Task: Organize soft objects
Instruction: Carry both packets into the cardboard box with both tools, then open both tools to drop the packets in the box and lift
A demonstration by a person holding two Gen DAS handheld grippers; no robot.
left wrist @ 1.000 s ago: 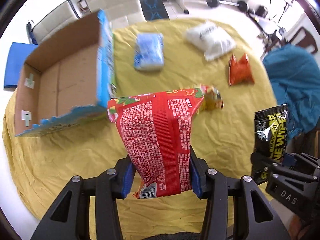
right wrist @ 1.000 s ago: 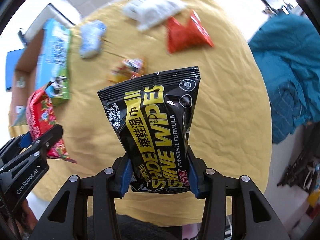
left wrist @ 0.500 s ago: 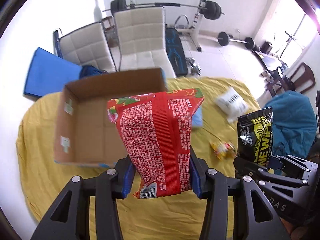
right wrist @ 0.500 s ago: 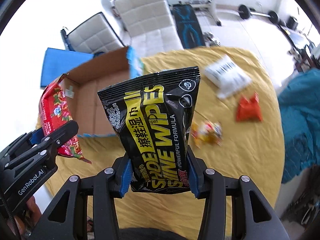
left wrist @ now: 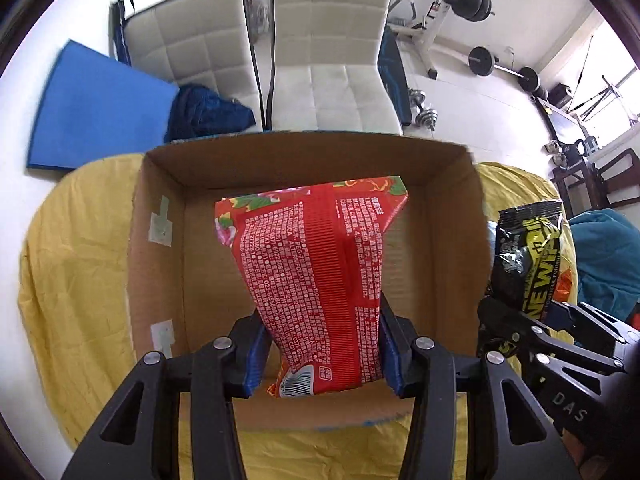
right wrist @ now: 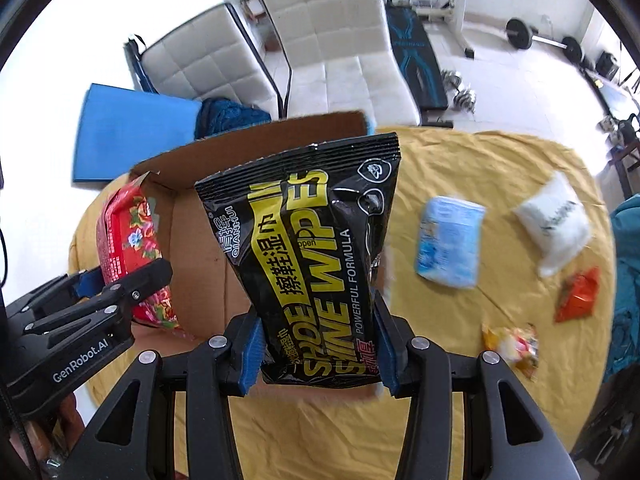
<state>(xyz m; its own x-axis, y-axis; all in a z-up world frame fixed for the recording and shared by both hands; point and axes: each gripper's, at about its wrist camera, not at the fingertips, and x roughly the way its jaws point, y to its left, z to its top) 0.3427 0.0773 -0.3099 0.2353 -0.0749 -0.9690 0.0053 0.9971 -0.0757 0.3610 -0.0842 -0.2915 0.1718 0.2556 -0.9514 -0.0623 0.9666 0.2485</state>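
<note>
My left gripper [left wrist: 322, 354] is shut on a red flowered packet [left wrist: 316, 280] and holds it upright over the open cardboard box [left wrist: 160, 280] on the yellow cloth. My right gripper [right wrist: 316, 350] is shut on a black and yellow shoe wipes pack [right wrist: 308, 256], held at the box's right wall [right wrist: 256, 140]. The red packet also shows in the right wrist view [right wrist: 132, 248]; the wipes pack shows in the left wrist view [left wrist: 528, 256]. The box floor that shows is bare.
On the yellow cloth [right wrist: 460, 380] right of the box lie a light blue pack [right wrist: 448, 248], a white pack [right wrist: 556, 220], an orange-red pouch [right wrist: 578, 294] and a small yellow snack bag [right wrist: 512, 344]. Two white chairs [left wrist: 332, 60] stand behind the table.
Both grippers have moved left with their packs. The red packet now hangs over the middle of the box, and the wipes pack has reached the box's right side.
</note>
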